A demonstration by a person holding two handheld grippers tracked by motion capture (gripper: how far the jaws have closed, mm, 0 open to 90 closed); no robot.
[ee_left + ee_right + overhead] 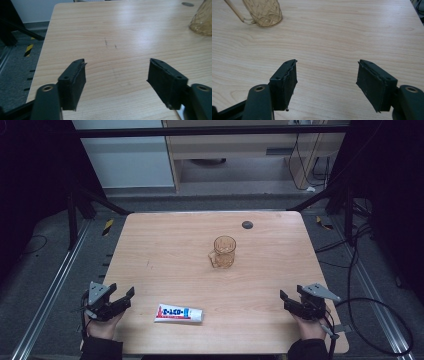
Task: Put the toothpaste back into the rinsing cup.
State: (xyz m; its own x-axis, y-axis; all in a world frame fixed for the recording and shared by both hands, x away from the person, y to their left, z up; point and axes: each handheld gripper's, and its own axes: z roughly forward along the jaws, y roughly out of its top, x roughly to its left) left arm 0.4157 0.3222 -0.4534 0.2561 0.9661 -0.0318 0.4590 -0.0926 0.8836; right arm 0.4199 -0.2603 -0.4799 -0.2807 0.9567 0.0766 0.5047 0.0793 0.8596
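- Your left gripper [116,75] has its two black jaws spread wide, and between the pads there is only bare wood; nothing is gripped.
- Your right gripper [327,75] stands the same way: jaws apart, pads clear of everything, bare tabletop between them.
- In the high view your left gripper [120,299] sits at the near left corner of the wooden table [165,250], jaws pointing inward and slightly away from you, with your hand under it at the table's edge.
- Your right gripper [286,301] sits at the near right corner, jaws pointing inward toward the middle, a black cable trailing from it off the table to the floor.
- The toothpaste tube [178,313] lies flat on the table near the front edge, between your two grippers but nearer the left one. It is white with blue and red print, its long side running across the table. Neither gripper touches it.
- The amber glass mug [223,252] stands upright farther in, around the middle of the table and a little to the right, well apart from both grippers and from the tube. Its handle points to the left in the high view.
- From your right gripper view the mug [264,12] shows at the upper left, cut-glass pattern visible, handle to its left.
- From your left gripper view a part of the mug [202,21] shows at the upper right edge.
- A small dark round disc [247,225] sits in the tabletop near the far edge, beyond the mug.
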